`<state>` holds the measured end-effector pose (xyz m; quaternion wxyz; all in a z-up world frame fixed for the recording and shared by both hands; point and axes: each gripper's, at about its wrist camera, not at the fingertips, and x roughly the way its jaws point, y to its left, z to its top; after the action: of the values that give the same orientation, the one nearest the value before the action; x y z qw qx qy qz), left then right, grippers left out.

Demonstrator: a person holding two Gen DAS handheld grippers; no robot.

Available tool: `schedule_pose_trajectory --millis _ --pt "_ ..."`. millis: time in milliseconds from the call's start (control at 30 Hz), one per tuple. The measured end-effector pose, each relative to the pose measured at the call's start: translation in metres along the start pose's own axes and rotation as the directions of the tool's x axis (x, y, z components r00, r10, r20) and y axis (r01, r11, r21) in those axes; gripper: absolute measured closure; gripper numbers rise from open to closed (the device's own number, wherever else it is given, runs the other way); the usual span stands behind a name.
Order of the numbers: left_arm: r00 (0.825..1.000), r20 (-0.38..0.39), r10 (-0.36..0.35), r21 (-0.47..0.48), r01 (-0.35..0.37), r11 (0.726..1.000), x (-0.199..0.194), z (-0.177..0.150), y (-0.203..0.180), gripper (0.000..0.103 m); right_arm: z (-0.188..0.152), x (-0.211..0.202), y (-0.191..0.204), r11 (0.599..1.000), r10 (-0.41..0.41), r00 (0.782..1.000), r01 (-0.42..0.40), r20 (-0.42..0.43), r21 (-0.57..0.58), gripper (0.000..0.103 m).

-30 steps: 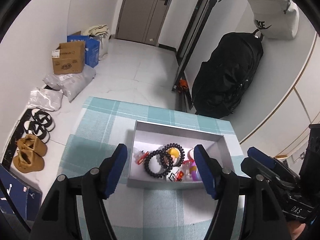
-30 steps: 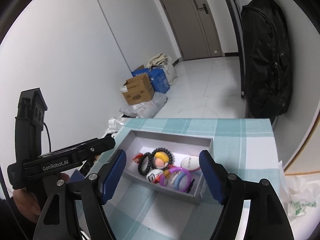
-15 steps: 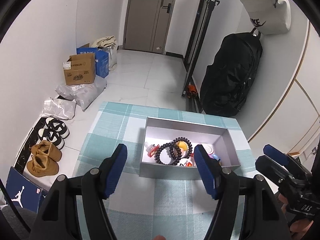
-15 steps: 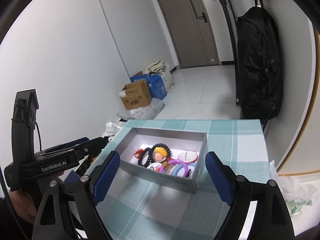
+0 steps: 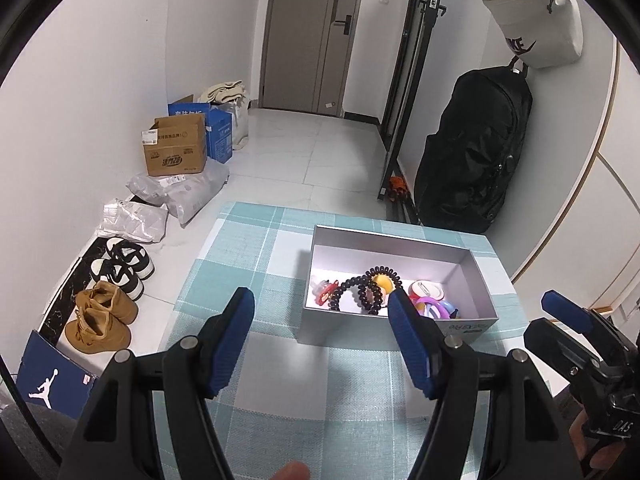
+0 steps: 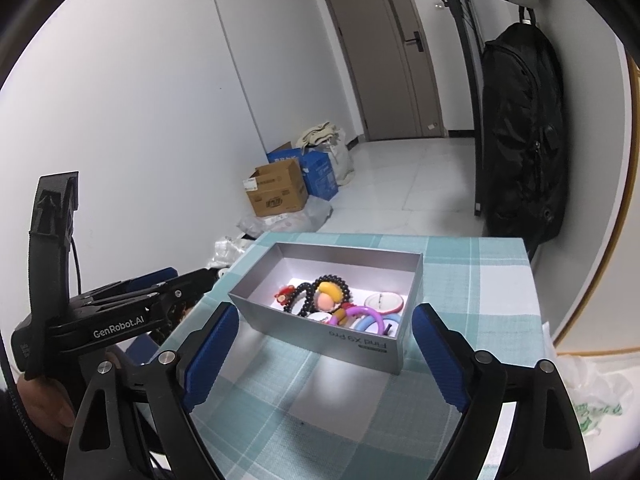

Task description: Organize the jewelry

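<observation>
We hold our left gripper and right gripper over the checked tablecloth, both with jaws apart and nothing between them. The right jaws have just been opening wider. The jewelry lies heaped in the open grey box on the cloth, just beyond our fingertips.

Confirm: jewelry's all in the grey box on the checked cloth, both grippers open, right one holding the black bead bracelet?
Not quite. The right gripper holds nothing; the bracelet lies in the box, as the right wrist view shows. The rest stands: left gripper open too.
</observation>
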<state>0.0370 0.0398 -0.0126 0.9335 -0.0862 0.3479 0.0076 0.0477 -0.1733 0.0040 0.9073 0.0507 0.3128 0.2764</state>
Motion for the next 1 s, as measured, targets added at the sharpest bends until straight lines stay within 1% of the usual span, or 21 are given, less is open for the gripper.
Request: schedule_pose_trajectory --millis 200,1000 --pt "1.0 0.0 0.001 0.016 -0.001 1.0 -0.0016 -0.0017 -0.0028 0.038 0.0006 -0.0018 0.0012 1.0 -0.001 1.0 0.001 0.011 -0.009 0.014" --pt "1.0 -0.005 0.003 0.032 -0.003 0.999 -0.0029 -0.0049 -0.0058 0.038 -0.002 -0.0008 -0.0008 1.0 -0.003 1.0 0.003 -0.003 0.003 0.013"
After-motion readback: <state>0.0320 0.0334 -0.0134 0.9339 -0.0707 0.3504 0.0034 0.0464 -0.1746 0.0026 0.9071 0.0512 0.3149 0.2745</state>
